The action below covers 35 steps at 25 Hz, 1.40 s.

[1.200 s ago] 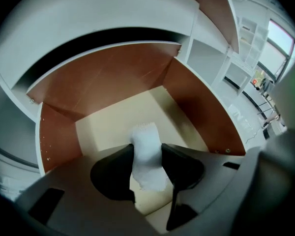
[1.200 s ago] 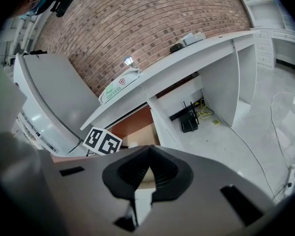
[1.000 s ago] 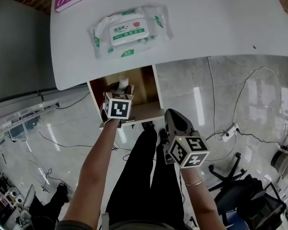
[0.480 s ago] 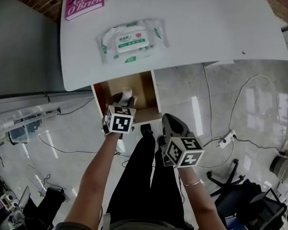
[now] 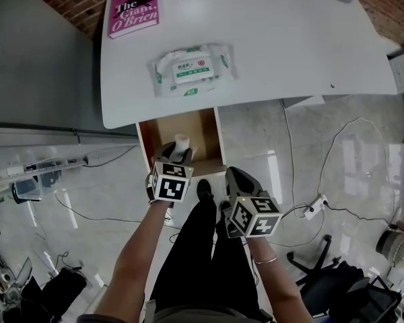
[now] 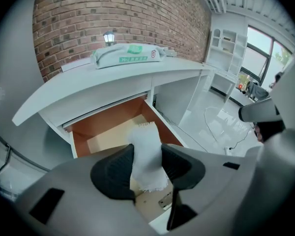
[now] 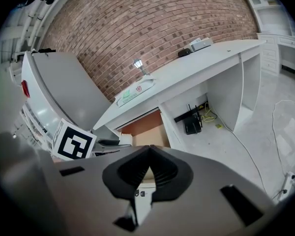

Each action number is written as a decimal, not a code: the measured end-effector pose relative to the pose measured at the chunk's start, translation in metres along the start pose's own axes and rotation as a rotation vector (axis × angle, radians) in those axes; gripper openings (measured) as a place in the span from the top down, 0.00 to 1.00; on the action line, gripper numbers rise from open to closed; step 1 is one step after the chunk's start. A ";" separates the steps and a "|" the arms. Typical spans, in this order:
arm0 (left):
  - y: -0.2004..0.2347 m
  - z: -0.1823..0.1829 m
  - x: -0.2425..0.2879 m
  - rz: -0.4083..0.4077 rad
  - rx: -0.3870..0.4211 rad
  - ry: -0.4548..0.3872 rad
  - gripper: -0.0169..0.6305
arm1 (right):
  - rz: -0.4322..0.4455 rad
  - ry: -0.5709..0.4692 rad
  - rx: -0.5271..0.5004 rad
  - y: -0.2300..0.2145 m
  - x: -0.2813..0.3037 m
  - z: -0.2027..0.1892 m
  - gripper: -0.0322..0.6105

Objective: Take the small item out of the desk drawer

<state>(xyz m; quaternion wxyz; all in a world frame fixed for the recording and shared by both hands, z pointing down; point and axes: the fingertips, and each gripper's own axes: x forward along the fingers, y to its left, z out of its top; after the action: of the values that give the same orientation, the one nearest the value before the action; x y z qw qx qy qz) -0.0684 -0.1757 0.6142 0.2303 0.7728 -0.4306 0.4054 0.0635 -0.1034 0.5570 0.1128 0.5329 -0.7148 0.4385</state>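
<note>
- While the white small item (image 6: 147, 139) is clamped between the jaws of the left gripper (image 6: 147, 161), its long axis is seen running along them, with one frayed end poking past the tips.
- Just beyond and below those tips lies the open drawer (image 6: 108, 124); the item is judged lifted clear of its floor.
- Further ahead, the bench (image 5: 289, 46) juts over the drawer's back, so a pull toward the person is judged necessary.
- Off to the side, the right gripper (image 7: 148, 173) is held with jaws pressed together on nothing.
</note>
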 end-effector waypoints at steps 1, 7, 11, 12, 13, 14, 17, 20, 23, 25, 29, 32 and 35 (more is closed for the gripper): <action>-0.001 0.002 -0.005 0.002 -0.001 -0.008 0.69 | 0.002 -0.004 -0.002 0.001 -0.002 0.002 0.94; -0.004 0.010 -0.030 0.020 -0.010 -0.049 0.69 | 0.008 -0.034 -0.031 0.005 -0.012 0.017 0.94; -0.008 0.014 -0.052 0.032 -0.036 -0.080 0.69 | 0.012 -0.044 -0.066 0.008 -0.022 0.025 0.94; -0.008 0.014 -0.058 0.035 -0.042 -0.087 0.69 | 0.012 -0.047 -0.068 0.009 -0.025 0.027 0.94; -0.009 0.015 -0.063 0.038 -0.049 -0.095 0.69 | 0.012 -0.050 -0.069 0.009 -0.028 0.029 0.94; -0.009 0.015 -0.068 0.040 -0.058 -0.102 0.69 | 0.012 -0.053 -0.069 0.009 -0.030 0.030 0.94; -0.011 0.015 -0.081 0.045 -0.081 -0.122 0.69 | 0.014 -0.057 -0.074 0.012 -0.038 0.030 0.94; -0.014 0.016 -0.095 0.046 -0.097 -0.141 0.69 | 0.018 -0.053 -0.086 0.014 -0.044 0.029 0.94; -0.016 0.017 -0.108 0.054 -0.108 -0.161 0.69 | 0.023 -0.056 -0.099 0.017 -0.050 0.032 0.94; -0.016 0.017 -0.115 0.064 -0.119 -0.174 0.69 | 0.030 -0.058 -0.110 0.019 -0.053 0.034 0.94; -0.017 0.016 -0.132 0.087 -0.152 -0.203 0.69 | 0.042 -0.065 -0.134 0.020 -0.061 0.039 0.94; -0.016 0.014 -0.145 0.109 -0.170 -0.224 0.69 | 0.052 -0.069 -0.146 0.023 -0.065 0.041 0.94; -0.017 0.015 -0.157 0.120 -0.196 -0.257 0.69 | 0.064 -0.069 -0.167 0.026 -0.069 0.042 0.94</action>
<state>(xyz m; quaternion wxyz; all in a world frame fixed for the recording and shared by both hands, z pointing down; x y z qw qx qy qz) -0.0944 -0.1023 0.4762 0.2233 0.7649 -0.5393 0.2723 0.0826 -0.0876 0.4756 0.1180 0.5132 -0.7692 0.3620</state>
